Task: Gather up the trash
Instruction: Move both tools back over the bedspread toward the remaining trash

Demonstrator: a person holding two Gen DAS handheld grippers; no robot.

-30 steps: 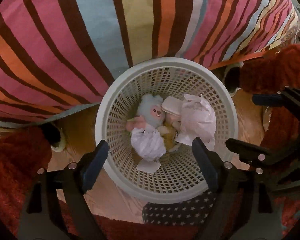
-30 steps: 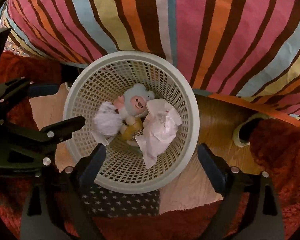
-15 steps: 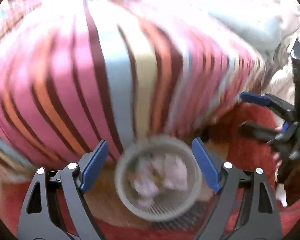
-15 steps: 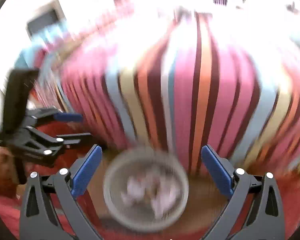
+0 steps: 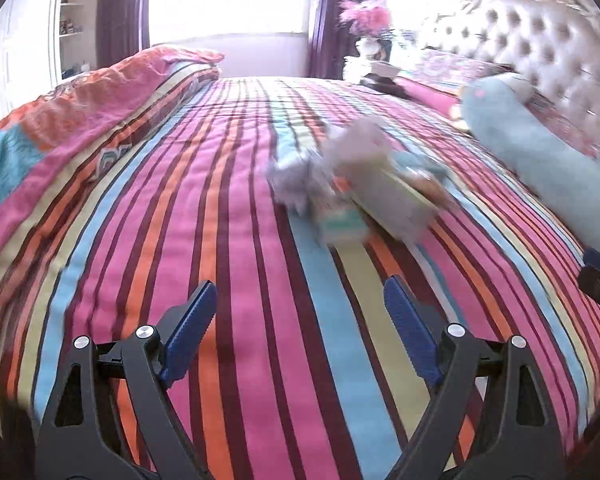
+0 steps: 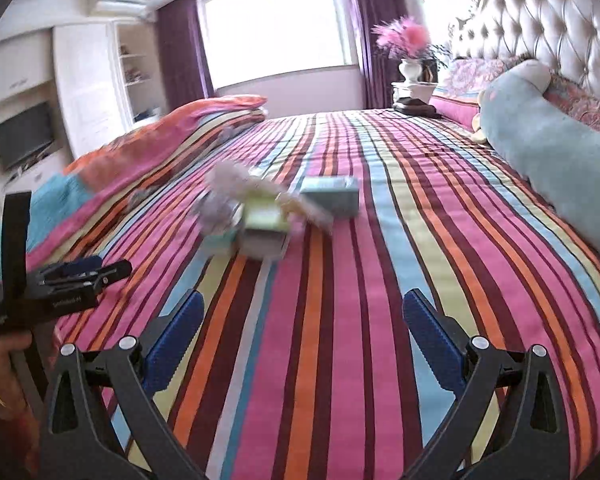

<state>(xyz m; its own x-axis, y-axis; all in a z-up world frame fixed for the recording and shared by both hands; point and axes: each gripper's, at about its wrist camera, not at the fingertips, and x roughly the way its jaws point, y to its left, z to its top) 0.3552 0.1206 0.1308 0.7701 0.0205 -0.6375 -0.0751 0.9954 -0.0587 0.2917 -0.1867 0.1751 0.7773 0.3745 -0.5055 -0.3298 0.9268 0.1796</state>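
A blurred heap of trash lies on the striped bedspread [image 5: 228, 208]: crumpled white paper [image 5: 296, 176], a small teal and white box [image 5: 342, 226] and a pale flat carton [image 5: 392, 196]. The right wrist view shows the same heap, with crumpled paper [image 6: 220, 200], a yellow-green carton [image 6: 264, 216] and a teal box [image 6: 332, 196]. My left gripper [image 5: 300, 320] hangs open over the bedspread, short of the heap. My right gripper [image 6: 300, 328] is open too, with nothing between its fingers. The left gripper [image 6: 80, 276] also shows at the left edge of the right wrist view, held by a hand [image 6: 0, 380].
A long light-blue plush bolster [image 6: 548, 152] lies along the tufted headboard [image 6: 548, 12]. A folded orange and pink duvet [image 5: 60, 120] is heaped on the bed's left side. A vase of pink flowers [image 6: 408, 44] stands on a nightstand beyond the bed.
Both grippers rose from above the white basket on the floor and tilted up; the bed top and its heap of trash have come into view. The basket has dropped out of sight.
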